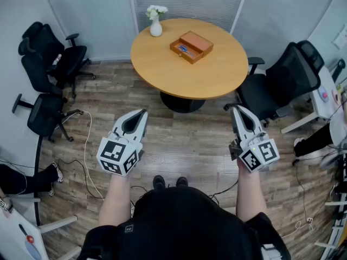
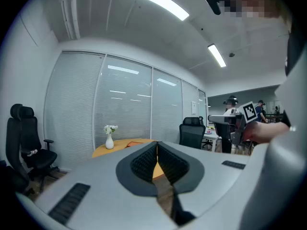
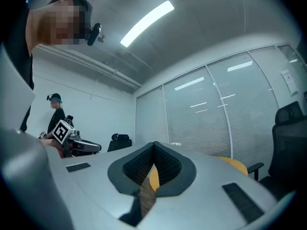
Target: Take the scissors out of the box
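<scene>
Well back from the table [image 1: 162,69], you hold the left hand-held gripper [image 1: 144,111] and right hand-held gripper [image 1: 235,108] with jaws together, empty. The scissors [image 1: 183,49] in the box [image 1: 199,40] are likely light, rigid and slick, so grip them at the handles.

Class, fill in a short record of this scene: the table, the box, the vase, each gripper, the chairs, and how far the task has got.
table: round, wooden, ahead of the person
box: wooden, open, on the table's far half; something blue inside, too small to identify
vase: white, holds flowers, near the table's far left edge, apart from the box
left gripper: shut, empty, short of the table
right gripper: shut, empty, short of the table
chairs: black, on both sides of the table
task: box not yet reached
</scene>
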Available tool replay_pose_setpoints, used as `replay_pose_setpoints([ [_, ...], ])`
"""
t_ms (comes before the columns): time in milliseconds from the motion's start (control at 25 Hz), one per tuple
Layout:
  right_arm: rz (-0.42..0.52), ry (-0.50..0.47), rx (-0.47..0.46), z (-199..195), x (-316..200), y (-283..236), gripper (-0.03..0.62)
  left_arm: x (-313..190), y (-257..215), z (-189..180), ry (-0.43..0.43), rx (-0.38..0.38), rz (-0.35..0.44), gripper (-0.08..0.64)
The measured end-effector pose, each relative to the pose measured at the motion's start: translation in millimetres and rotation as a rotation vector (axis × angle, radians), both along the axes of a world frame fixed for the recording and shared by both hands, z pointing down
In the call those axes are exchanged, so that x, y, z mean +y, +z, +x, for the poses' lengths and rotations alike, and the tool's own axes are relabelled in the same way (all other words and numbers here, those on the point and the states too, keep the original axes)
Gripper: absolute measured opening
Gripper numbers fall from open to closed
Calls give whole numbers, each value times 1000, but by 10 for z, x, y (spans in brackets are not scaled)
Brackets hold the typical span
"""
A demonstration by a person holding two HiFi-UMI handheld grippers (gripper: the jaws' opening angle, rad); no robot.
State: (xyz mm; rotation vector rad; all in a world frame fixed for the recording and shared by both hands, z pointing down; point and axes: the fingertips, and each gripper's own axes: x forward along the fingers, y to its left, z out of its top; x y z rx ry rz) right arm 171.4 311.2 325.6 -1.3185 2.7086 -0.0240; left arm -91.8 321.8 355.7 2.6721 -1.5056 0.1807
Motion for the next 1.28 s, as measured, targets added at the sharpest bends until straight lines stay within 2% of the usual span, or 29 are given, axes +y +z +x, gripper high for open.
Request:
replay_pose_setpoints([
  [360, -17, -15, -14, 76, -1, 92, 35, 47, 12, 130, -16, -12, -6, 14],
  [920, -18, -19, -77, 526, 108, 116, 36, 218, -11, 469, -53, -13, 10, 14],
  [1280, -44, -15, -101, 655, -66, 183, 37, -28, 33, 619, -28, -14, 3, 14],
])
